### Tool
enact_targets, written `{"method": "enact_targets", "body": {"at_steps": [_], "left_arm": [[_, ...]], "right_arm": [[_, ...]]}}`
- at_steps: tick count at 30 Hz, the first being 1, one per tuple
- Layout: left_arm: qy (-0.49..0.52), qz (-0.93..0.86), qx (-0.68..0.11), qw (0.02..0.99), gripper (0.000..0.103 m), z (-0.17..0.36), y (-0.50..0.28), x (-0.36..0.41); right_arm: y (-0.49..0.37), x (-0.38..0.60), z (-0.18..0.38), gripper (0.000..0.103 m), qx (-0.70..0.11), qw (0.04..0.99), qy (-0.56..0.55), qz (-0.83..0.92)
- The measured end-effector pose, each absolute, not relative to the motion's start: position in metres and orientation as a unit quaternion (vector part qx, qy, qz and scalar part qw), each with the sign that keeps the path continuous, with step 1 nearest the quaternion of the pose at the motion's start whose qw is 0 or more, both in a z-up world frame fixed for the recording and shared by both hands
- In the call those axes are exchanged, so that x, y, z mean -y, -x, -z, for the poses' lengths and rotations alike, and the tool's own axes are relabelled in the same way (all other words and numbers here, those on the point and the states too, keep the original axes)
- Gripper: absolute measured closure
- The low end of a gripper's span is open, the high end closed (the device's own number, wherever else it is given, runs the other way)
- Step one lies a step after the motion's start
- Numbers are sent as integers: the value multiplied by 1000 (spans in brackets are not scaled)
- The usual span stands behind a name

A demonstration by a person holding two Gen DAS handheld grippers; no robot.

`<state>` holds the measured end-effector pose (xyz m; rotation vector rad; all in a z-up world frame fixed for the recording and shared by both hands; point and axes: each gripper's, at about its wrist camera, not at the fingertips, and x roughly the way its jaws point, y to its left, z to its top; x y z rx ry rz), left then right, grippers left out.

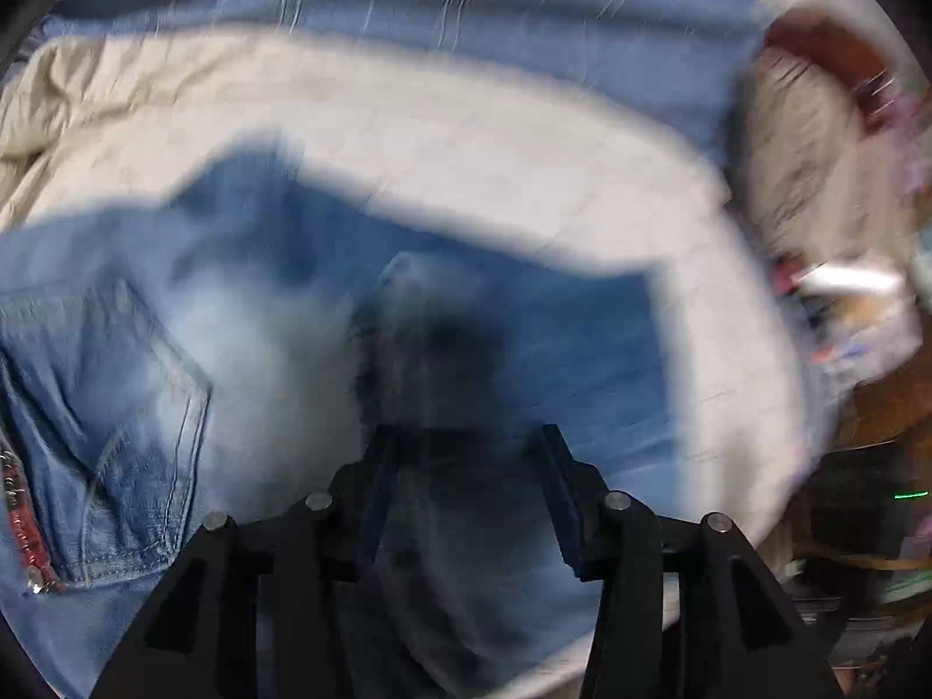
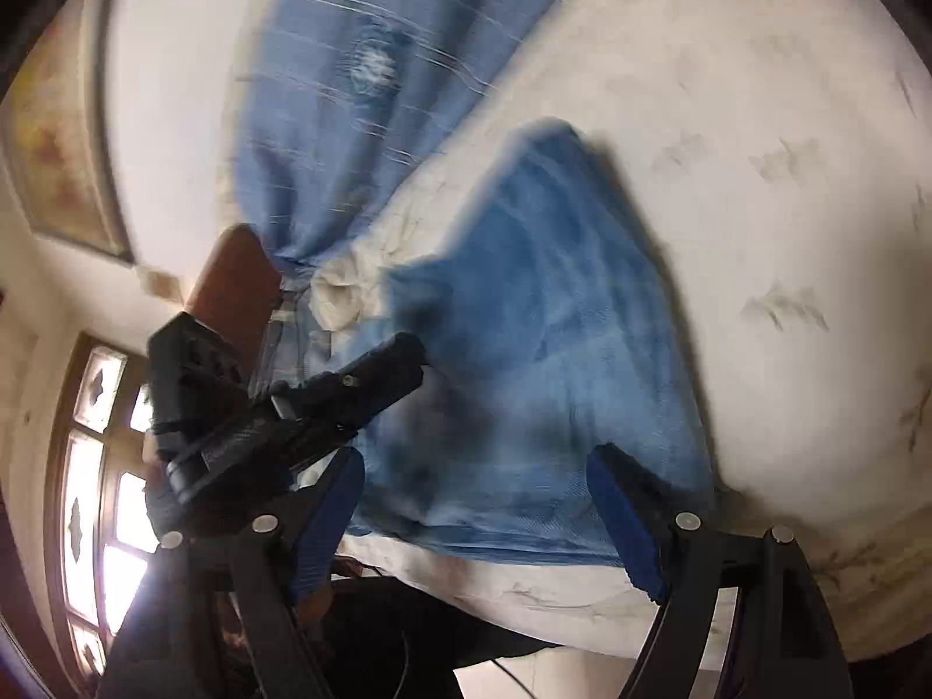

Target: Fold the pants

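Two grippers hang over a pair of blue jeans (image 1: 244,314) that lies on a cream bedsheet (image 1: 466,134). Both views are smeared by motion, so fine detail is poor.

From the left wrist camera, the left gripper (image 1: 466,454) sits low over the denim with its jaws spread wide and nothing between them; only faded fabric shows in the gap. A stitched back pocket (image 1: 116,408) lies to the left of the fingers, and a red strip (image 1: 23,530) runs along the far left edge of the jeans. The darker leg part stretches away to the right, ending in a straight edge on the sheet. Beyond the sheet lies a blue striped blanket (image 1: 408,6).

From the right wrist camera, the right gripper (image 2: 477,495) also has its jaws wide apart, its blue pads (image 2: 623,512) standing on either side of the near edge of the jeans (image 2: 542,338) without pinching it. The jeans look doubled over here, with a raised fold toward the far end. The left gripper (image 2: 349,390) appears at the left of this view, its tip at the left edge of the denim; whether it touches the cloth cannot be told. The blue striped blanket (image 2: 361,87) hangs bunched toward a brown wooden post (image 2: 233,285). A window with wooden frames (image 2: 99,466) glows at the lower left.
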<state>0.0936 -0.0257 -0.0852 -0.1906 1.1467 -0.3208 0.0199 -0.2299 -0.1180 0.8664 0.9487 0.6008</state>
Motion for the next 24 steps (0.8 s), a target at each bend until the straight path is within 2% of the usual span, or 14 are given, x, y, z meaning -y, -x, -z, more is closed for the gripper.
{"method": "enact_targets", "body": {"at_steps": [6, 10, 12, 13, 16, 17, 18, 22, 24], "left_arm": [[61, 131, -523, 840, 57, 79, -92, 31], [71, 136, -517, 842, 57, 79, -92, 29], [77, 137, -516, 842, 57, 80, -91, 28], [80, 138, -515, 842, 57, 79, -91, 27], [83, 141, -513, 843, 57, 80, -90, 26], [84, 142, -512, 843, 57, 80, -89, 25], [85, 143, -511, 843, 57, 80, -88, 24], [86, 146, -503, 847, 57, 81, -87, 23], [77, 142, -498, 852, 57, 82, -86, 26]], "right_arm": [[-30, 254, 71, 22, -396, 796, -375, -261], [-73, 264, 61, 23, -412, 829, -317, -204], [-99, 258, 68, 39, -432, 828, -295, -203], [-110, 252, 72, 43, -447, 821, -285, -210], [-130, 233, 82, 69, -470, 833, -225, -186], [-135, 228, 86, 73, -479, 831, -216, -183], [-135, 226, 84, 83, -477, 834, -211, -182], [-117, 215, 51, 87, -438, 866, -156, -184], [-119, 204, 62, 87, -455, 873, -98, -148]]}}
